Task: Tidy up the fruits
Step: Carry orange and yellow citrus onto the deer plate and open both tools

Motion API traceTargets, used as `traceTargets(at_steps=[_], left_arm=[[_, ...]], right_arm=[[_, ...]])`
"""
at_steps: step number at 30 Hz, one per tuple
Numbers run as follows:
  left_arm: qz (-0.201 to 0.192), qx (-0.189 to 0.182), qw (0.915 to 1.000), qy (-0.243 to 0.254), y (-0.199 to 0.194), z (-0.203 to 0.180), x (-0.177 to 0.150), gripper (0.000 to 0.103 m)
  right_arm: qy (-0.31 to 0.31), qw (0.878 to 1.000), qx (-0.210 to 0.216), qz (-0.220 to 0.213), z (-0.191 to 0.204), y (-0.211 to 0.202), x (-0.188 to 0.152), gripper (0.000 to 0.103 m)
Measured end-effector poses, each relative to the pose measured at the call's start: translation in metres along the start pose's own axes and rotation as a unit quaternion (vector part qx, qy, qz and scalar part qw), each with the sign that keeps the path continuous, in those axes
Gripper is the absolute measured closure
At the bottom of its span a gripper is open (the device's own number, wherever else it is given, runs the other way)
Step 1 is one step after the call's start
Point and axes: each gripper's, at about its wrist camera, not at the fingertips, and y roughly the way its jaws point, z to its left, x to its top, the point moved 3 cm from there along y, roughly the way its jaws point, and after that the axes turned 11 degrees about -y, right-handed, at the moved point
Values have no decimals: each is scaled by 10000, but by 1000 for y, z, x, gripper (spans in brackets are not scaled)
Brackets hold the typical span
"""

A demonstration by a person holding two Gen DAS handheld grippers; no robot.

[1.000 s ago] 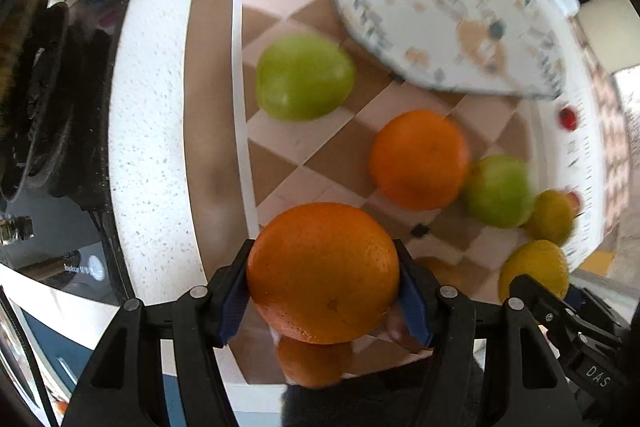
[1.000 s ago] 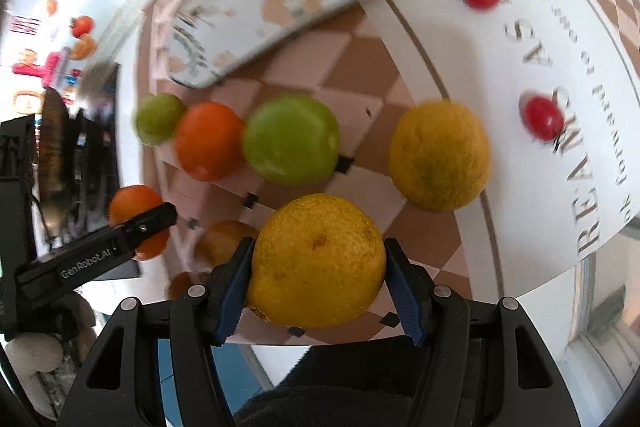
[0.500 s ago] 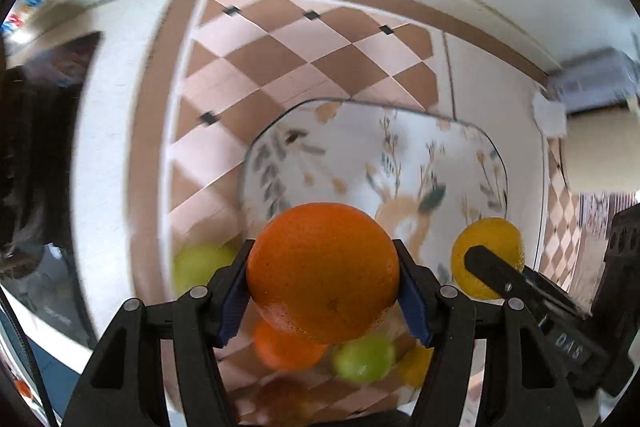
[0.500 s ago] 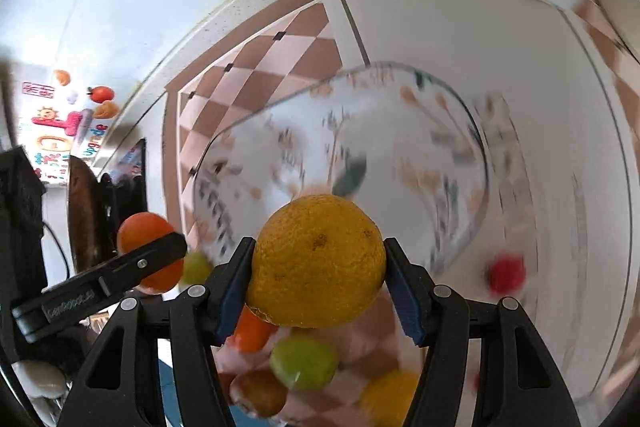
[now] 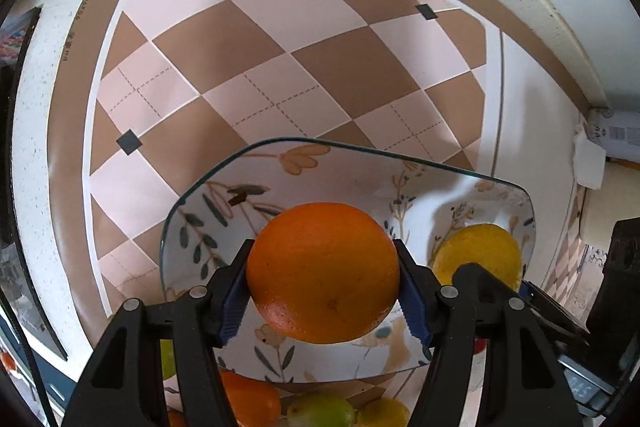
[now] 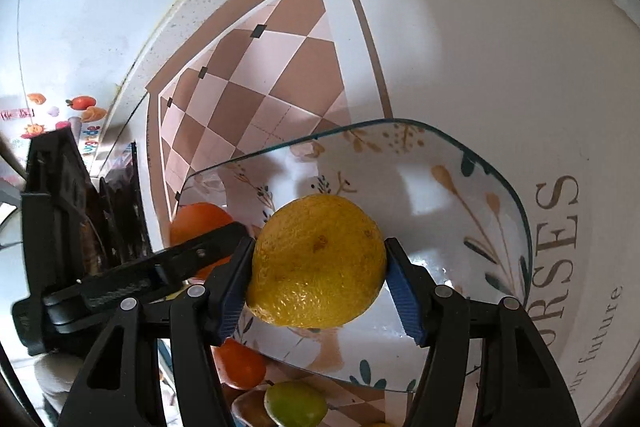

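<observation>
Both carries are at the drop-off: left gripper (image 5: 323,291) fingers clamp an orange (image 5: 322,271), right gripper (image 6: 320,277) fingers a lemon (image 6: 316,261), over the plate (image 5: 208,211) (still bare beneath them); next, lower and part the fingers.

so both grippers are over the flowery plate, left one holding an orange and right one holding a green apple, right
Not quite. The right gripper holds a yellow lemon, not a green apple, as the right wrist view shows. The rest stands: the left gripper holds the orange, and both are over the flowery plate.
</observation>
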Motion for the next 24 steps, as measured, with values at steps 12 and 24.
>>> traceTargets(at_steps=[12, 24], left_arm=[[21, -61, 10000, -20, -1, -8, 2, 25], [-905, 518, 9939, 346, -46, 5, -47, 19]], right_arm=[[181, 9998, -106, 49, -12, -18, -1, 23], [-536, 9871, -1419, -505, 12, -77, -36, 18]])
